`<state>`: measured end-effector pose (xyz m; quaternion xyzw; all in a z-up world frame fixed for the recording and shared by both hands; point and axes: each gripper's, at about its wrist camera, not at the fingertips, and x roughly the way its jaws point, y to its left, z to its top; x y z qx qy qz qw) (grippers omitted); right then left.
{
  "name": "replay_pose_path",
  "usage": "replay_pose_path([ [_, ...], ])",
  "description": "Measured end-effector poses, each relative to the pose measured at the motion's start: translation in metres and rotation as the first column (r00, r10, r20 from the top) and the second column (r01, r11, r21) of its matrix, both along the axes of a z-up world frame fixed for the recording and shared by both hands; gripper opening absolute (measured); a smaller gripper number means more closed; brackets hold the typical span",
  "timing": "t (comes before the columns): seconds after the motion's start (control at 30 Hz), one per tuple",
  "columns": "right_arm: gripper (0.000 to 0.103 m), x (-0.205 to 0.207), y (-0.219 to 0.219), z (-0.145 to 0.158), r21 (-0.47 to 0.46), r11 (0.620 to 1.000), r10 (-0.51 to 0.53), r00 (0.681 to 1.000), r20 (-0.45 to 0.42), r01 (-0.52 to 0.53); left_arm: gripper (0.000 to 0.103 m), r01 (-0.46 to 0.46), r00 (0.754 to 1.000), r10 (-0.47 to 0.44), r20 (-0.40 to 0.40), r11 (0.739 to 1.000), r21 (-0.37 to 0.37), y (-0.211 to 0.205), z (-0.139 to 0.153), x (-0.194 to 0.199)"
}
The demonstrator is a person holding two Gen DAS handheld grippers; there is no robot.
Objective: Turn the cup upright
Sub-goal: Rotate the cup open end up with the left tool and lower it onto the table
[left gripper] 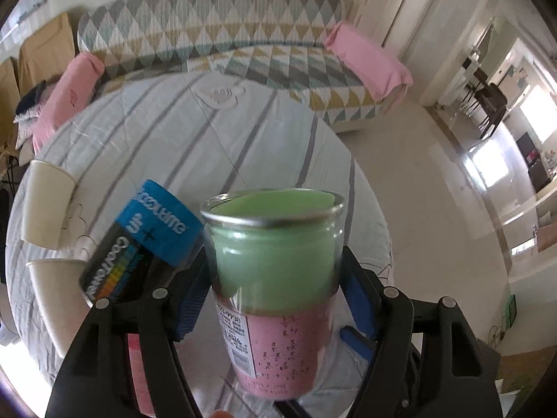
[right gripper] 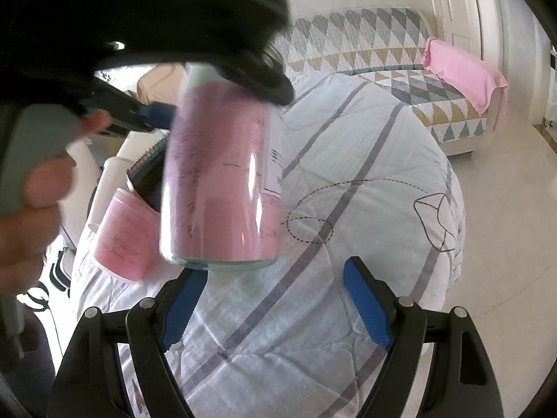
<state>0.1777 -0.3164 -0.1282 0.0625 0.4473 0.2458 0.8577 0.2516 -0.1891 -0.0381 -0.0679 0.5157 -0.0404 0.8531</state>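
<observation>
A striped quilt (left gripper: 181, 132) is spread beneath; a triangle-patterned sofa (left gripper: 216, 35) with pink cushions (left gripper: 365, 59) is seen behind, white paper cups (left gripper: 45, 202) at left.

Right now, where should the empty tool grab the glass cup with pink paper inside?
Probably its free lower half, near the base. The left tool clamps the upper part of the glass cup, so the open right tool should come from below, one finger on each side of the round wall.

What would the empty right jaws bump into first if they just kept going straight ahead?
Probably the striped quilt on the bed: it fills the view ahead of the open right gripper. The glass cup, held by the left gripper, hangs just left of that line, though depth is unclear.
</observation>
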Motion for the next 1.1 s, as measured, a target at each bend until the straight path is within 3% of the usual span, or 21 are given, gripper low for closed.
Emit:
replay_pose_path([
  [0.37, 0.082, 0.017, 0.014, -0.004, -0.062, 0.996, -0.055, 0.997, 0.046, 0.057, 0.071, -0.06, 0.976, 0.055, 0.208, 0.998, 0.017, 0.021, 0.023, -0.035],
  [0.6, 0.082, 0.023, 0.024, -0.005, -0.108, 0.99, -0.08, 0.993, 0.083, 0.089, 0.071, -0.081, 0.959, 0.075, 0.274, 0.997, 0.01, 0.031, 0.02, -0.048],
  [0.83, 0.082, 0.016, 0.02, -0.004, -0.098, 0.991, -0.077, 0.992, 0.104, 0.087, 0.071, -0.103, 0.946, 0.1, 0.308, 0.995, -0.006, 0.038, 0.011, -0.054],
  [1.1, 0.082, 0.007, 0.021, -0.005, -0.118, 0.989, -0.071, 0.988, 0.135, 0.087, 0.071, -0.071, 0.937, 0.063, 0.343, 0.997, 0.009, 0.033, 0.007, -0.062],
])
